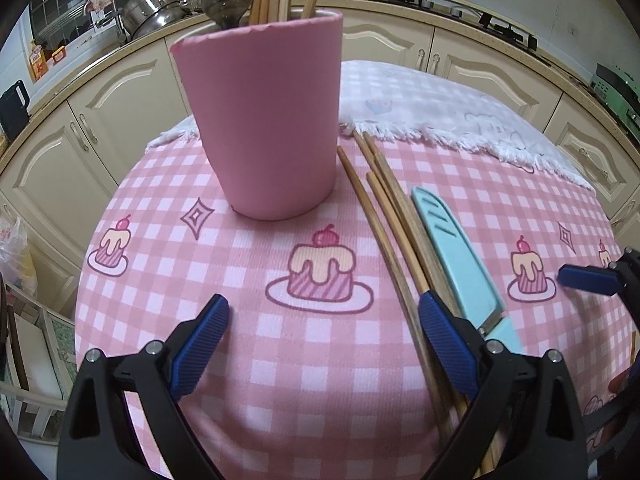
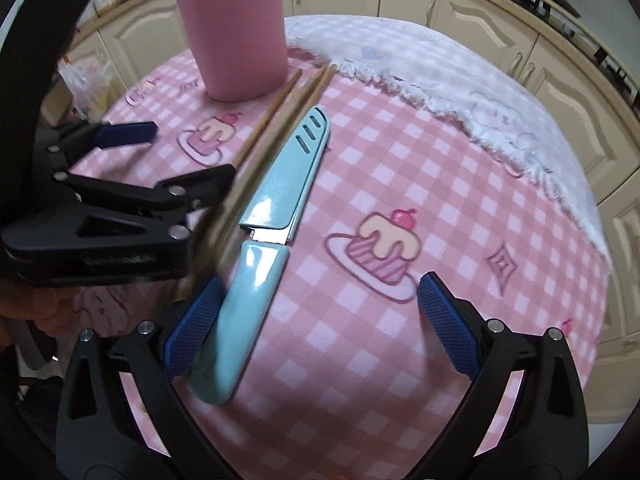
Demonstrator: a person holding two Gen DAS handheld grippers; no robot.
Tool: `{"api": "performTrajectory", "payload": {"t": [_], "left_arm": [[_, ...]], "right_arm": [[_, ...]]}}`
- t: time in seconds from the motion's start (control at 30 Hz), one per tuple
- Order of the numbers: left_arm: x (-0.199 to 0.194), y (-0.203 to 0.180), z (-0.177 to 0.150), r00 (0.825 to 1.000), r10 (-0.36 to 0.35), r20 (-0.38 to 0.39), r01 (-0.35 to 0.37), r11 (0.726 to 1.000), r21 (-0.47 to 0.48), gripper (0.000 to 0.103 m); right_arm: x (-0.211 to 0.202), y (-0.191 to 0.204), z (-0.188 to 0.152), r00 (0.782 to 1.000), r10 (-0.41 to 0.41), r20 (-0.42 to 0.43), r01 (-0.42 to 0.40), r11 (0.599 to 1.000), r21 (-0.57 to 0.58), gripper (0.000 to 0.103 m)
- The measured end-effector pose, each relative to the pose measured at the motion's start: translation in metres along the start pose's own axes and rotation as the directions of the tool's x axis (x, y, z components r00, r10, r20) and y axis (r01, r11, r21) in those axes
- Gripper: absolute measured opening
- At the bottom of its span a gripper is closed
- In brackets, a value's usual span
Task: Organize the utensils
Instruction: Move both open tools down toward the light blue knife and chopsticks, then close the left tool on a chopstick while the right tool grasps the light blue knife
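Both grippers are low over the tabletop (image 1: 320, 360), a round top under a pink checked cloth with cake drawings. The left gripper (image 1: 324, 344) has its jaws spread wide, nothing between them; its right-hand finger sits right over the loose chopsticks (image 1: 384, 216), though whether it touches them I can't tell. The right gripper (image 2: 320, 328) is also spread wide and empty, with its left pad just beside the handle of the blue knife (image 2: 256, 248).

That knife lies near the middle of the tabletop, blade tucked in a matching sheath, a sliver of steel showing at the joint. The chopsticks lie alongside it on the left, tips running toward the far edge and the pink cup (image 1: 260, 120). The cup stands upright toward the far edge, already holding several chopsticks and a dark-headed utensil. A white fringed towel (image 1: 460, 120) covers the far right part of the top.

So sorting looks well underway, with the loose sticks and the knife left to go in the cup. My read: this is the approach before a pick, each tool lined up on its own item. The right needs to shift left, straddle the knife handle and close. The left needs to centre on the sticks, which are thin and lie flat, so they may roll or scatter.
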State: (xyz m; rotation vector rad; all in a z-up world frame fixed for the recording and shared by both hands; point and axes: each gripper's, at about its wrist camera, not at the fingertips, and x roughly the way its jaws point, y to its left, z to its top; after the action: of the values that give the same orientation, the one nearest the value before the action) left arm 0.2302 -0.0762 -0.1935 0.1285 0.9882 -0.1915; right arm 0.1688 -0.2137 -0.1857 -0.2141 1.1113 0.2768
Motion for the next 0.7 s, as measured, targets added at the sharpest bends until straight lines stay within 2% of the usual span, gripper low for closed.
{"api": "performTrajectory", "payload": {"t": [0.07,0.23,0.33,0.57,0.7], "left_arm": [[0.0,-0.001,0.001,1.0,0.003,0.0,-0.003,1.0,0.014,0.094],[0.003,-0.002,0.008,1.0,0.009,-0.009,-0.009,0.999,0.034,0.093],[0.008,-0.001,0.014,1.0,0.014,-0.02,-0.013,0.999,0.04,0.093],[0.013,0.0,0.025,0.999,-0.018,-0.04,0.02,0.999,0.04,0.072],[0.017,0.005,0.034,0.998,-0.039,-0.051,0.041,0.999,0.03,0.067]], "right_arm": [[0.001,-0.007,-0.001,1.0,0.018,-0.013,-0.018,1.0,0.022,0.096],[0.001,-0.023,0.004,1.0,-0.001,-0.017,0.002,0.999,0.054,0.096],[0.004,-0.025,0.014,1.0,0.028,-0.013,-0.027,0.998,0.064,0.096],[0.018,-0.019,0.04,0.999,0.051,-0.015,-0.05,0.995,0.092,0.094],[0.02,-0.016,0.047,1.0,0.021,0.004,-0.021,0.994,0.103,0.081]]}}
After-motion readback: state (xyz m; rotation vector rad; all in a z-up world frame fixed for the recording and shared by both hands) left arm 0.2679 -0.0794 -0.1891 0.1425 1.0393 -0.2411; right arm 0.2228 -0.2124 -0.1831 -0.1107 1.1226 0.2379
